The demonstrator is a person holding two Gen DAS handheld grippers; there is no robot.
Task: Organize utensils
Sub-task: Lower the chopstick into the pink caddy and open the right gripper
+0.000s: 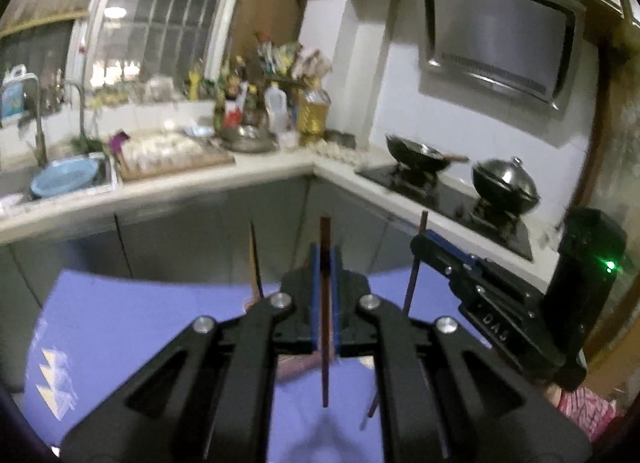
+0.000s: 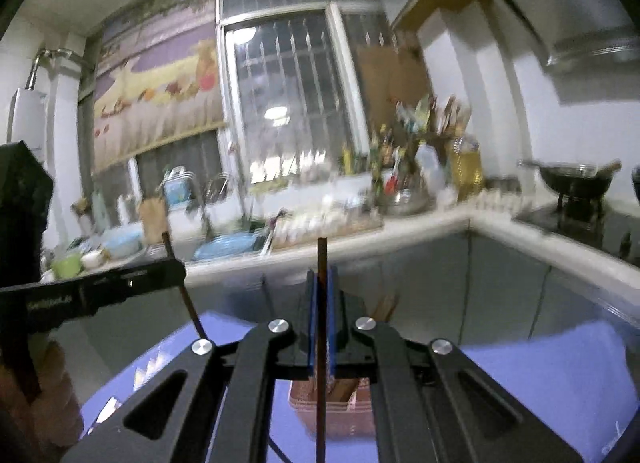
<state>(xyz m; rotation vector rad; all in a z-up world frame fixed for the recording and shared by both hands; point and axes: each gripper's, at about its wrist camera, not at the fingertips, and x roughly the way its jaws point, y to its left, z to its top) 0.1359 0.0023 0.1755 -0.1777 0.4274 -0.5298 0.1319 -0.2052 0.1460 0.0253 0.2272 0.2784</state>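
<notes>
Each black claw (image 1: 325,263) (image 2: 321,287) clamps one thin, dark chopstick (image 1: 325,363) (image 2: 321,415) — upright, straight.

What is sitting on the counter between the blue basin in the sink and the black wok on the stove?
In the left wrist view, between the blue basin and black wok: a wooden board of pale food, a metal bowl, and bottles.

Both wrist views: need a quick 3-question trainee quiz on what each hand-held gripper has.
1. True or false: the left hand-held gripper is shut on a thin dark chopstick.
2. What does the right hand-held gripper hold? A) metal spoon B) thin dark chopstick C) nothing
3. Fill in: the surface below both is a ____ mat.

Key: 1 true; 2 B; 3 purple.
</notes>
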